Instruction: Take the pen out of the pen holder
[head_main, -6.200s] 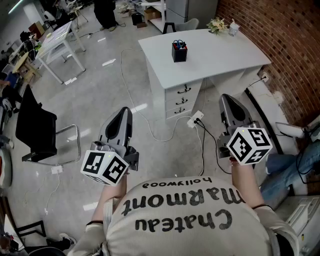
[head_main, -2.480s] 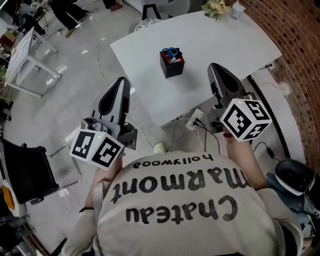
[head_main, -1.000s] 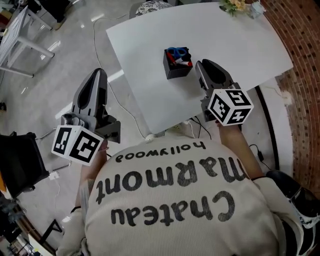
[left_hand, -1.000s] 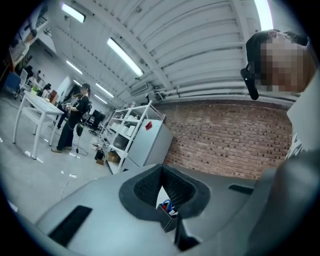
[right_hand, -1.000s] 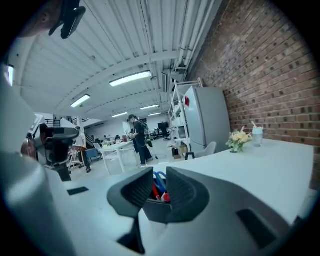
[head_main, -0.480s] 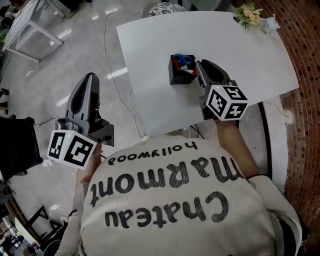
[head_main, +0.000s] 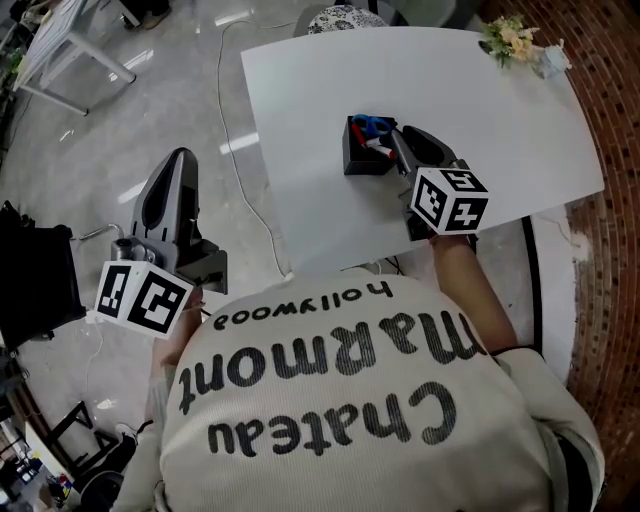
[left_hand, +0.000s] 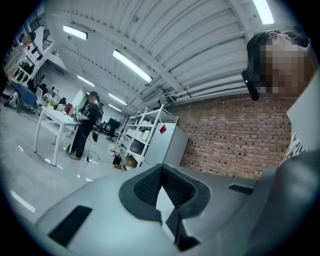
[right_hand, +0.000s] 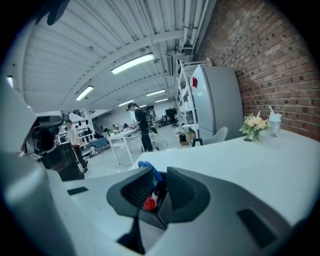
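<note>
Approach is over: our right gripper (head_main: 402, 142), nearer than a moment ago, reaches the pen holder (head_main: 360, 160) at upper centre, jaws apart framing its red-capped pen (right_hand: 149, 203), so closing seems next; our left gripper (head_main: 178, 168) idles, jaws together.

Only readable thing is the print on the person's shirt (head_main: 330, 400): "Chateau Marmont" in big letters, "Hollywood" smaller, all upside down in head view.
</note>
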